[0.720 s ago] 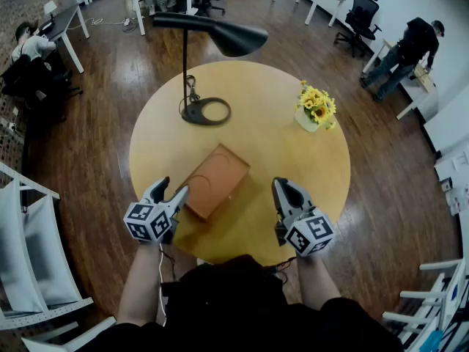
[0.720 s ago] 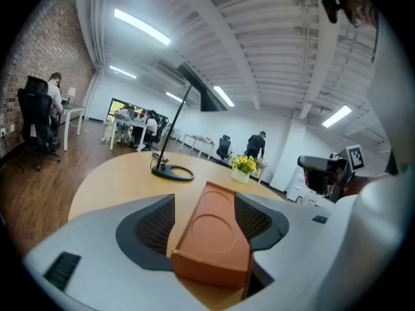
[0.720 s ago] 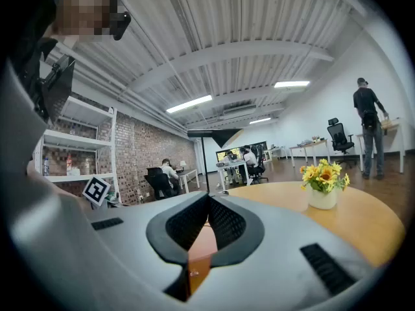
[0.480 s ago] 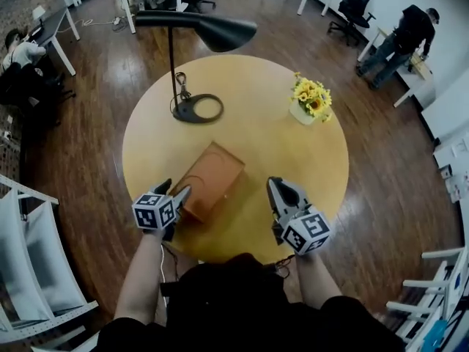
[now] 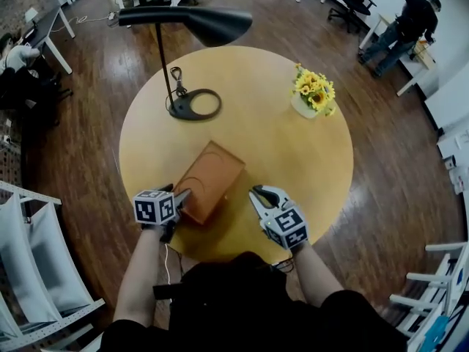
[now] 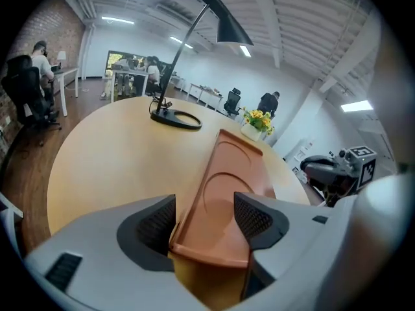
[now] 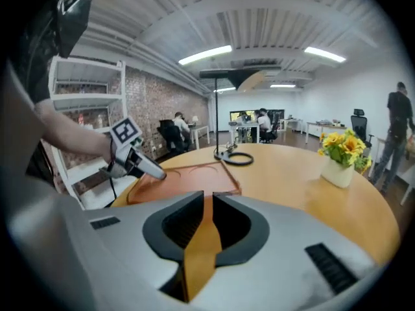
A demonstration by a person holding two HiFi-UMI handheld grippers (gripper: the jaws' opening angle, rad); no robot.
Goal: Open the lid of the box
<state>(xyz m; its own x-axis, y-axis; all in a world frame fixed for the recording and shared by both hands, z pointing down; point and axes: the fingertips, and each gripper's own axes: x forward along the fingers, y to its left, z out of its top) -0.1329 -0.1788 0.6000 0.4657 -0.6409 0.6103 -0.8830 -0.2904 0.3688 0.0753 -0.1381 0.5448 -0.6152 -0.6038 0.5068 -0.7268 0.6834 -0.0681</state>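
Observation:
A flat reddish-brown box (image 5: 212,180) with a recessed lid lies on the round wooden table (image 5: 293,152), slanting towards me. My left gripper (image 5: 178,195) is at its near left end. In the left gripper view the box (image 6: 237,173) fills the gap between the wide-set jaws, and both pads lie against its sides. My right gripper (image 5: 256,191) hovers just right of the box's near corner, its jaws almost together with only a narrow strip of table between them. In the right gripper view the box (image 7: 188,173) lies just ahead of the jaws, with the left gripper (image 7: 139,164) on its far side.
A black desk lamp stands on its ring base (image 5: 194,105) at the back left, and its shade (image 5: 209,22) overhangs the table. A pot of yellow flowers (image 5: 314,94) sits at the back right. White racks (image 5: 29,255) flank my left. People work at desks far off.
My right gripper has moved left and forward, close to the box's near right corner. The left gripper has slid in around the box's near end.

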